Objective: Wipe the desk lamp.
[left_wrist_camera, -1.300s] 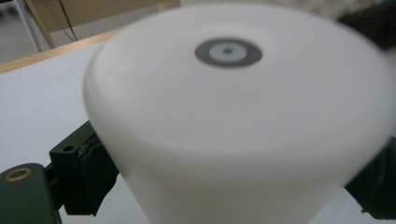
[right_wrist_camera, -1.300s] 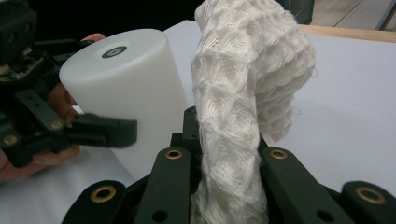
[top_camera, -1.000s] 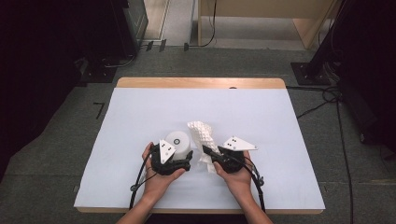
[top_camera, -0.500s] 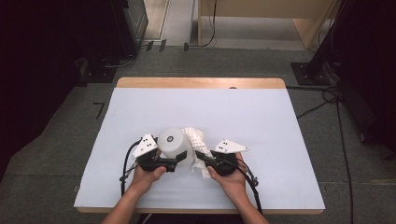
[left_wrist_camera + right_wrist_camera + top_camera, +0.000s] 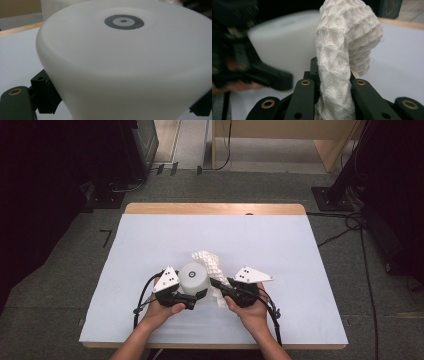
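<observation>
A white plastic cup [image 5: 194, 277] is tipped over so that its base, with a grey round mark [image 5: 124, 21], faces up. My left gripper [image 5: 196, 296] grips it at the lower wall; its jaws have just been closing on the cup [image 5: 125, 62] between them. My right gripper [image 5: 220, 287] is shut on a white waffle-weave cloth [image 5: 207, 261], which stands up in a bunched fold [image 5: 344, 50] right beside the cup [image 5: 282, 42]. The left gripper [image 5: 262, 75] appears blurred there.
A pale sheet [image 5: 150, 240] covers the table, with a wooden edge [image 5: 215, 208] at the far side. Both hands work near the front middle. Dark equipment and cables [image 5: 350, 220] lie on the floor around the table.
My left hand swung out to the left and back, and the cup turned from mouth-up to base-up and rose a little. The right gripper with the cloth stayed almost still.
</observation>
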Available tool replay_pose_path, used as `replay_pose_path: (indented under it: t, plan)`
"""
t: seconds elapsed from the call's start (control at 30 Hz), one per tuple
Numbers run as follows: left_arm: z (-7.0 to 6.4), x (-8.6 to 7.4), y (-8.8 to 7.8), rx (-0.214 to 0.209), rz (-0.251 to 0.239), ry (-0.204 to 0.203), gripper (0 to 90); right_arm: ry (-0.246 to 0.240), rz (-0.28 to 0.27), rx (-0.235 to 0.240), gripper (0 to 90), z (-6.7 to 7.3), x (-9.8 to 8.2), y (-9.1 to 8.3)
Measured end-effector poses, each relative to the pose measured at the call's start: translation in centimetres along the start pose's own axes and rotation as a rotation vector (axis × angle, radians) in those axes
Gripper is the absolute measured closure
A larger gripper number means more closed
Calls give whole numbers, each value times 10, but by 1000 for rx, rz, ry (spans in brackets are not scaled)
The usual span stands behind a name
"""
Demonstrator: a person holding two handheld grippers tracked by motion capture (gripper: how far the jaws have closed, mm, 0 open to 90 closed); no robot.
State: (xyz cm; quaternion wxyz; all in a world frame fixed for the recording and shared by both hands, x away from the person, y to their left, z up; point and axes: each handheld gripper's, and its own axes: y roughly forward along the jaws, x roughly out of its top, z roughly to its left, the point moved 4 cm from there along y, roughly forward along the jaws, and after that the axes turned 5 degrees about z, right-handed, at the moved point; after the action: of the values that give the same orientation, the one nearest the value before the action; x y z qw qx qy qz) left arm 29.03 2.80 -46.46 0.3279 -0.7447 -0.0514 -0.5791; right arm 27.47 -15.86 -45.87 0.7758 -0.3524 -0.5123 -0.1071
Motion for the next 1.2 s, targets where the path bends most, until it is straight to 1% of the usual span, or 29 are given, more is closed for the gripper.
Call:
replay_pose_path:
  t: [0.1, 0.17, 0.23, 0.3, 0.37, 0.4, 0.47, 0.57, 0.63, 0.67, 0.7, 0.73, 0.77, 0.8, 0.9, 0.93, 1.0, 1.07, 1.13, 1.2]
  plan:
    - [4, 0, 1, 20, -2, -15, 87, 23, 57, -3, 795, -5, -13, 11]
    - [6, -1, 3, 34, 5, -14, 87, 27, 74, -12, 795, -8, -17, 15]
    - [7, -2, 6, 53, 18, -8, 88, 27, 67, -16, 795, -9, -16, 15]
    - [7, -4, 9, 76, 34, 0, 88, 29, 42, -16, 795, -8, -11, 10]
    - [6, -6, 11, 87, 50, 11, 87, 24, 17, -16, 795, -6, -7, 4]
    - [5, -6, 11, 90, 51, 13, 87, 21, 6, -13, 795, -5, -5, 1]
    - [3, -4, 9, 81, 32, 6, 87, 16, -6, -9, 796, -4, -3, -1]
    - [4, 1, 2, 61, -12, -17, 87, 5, 25, -11, 796, -1, -9, 6]
    - [7, 2, -1, 47, -31, -40, 88, 17, 55, -9, 796, -3, -14, 11]
    - [8, 2, -1, 47, -26, -45, 88, 19, 64, -8, 796, -4, -15, 13]
    - [9, 2, 0, 56, -19, -43, 87, 25, 68, -7, 796, -3, -15, 14]
    - [9, 1, 2, 74, -5, -39, 87, 22, 65, -8, 796, -3, -15, 14]
    - [8, -2, 6, 94, 24, -26, 87, 18, 56, -4, 795, -1, -12, 12]
    - [7, -2, 6, 98, 31, -22, 88, 11, 37, -2, 795, 2, -7, 8]
    - [5, -3, 10, 101, 43, -9, 87, 6, 11, -3, 796, 3, -2, 2]
    - [4, -3, 11, 101, 41, -10, 87, 11, -2, 2, 796, 3, 0, 0]
    - [3, 0, 11, 99, 31, -23, 87, 23, -8, 7, 796, 0, -1, 0]
    - [2, 2, 8, 89, 8, -16, 87, 46, 10, 11, 797, -4, -7, 4]
    - [3, 5, 5, 90, -16, -16, 87, 54, 39, 14, 797, -6, -13, 9]
    - [5, 5, 5, 93, -18, -13, 87, 51, 66, 8, 796, -7, -17, 13]
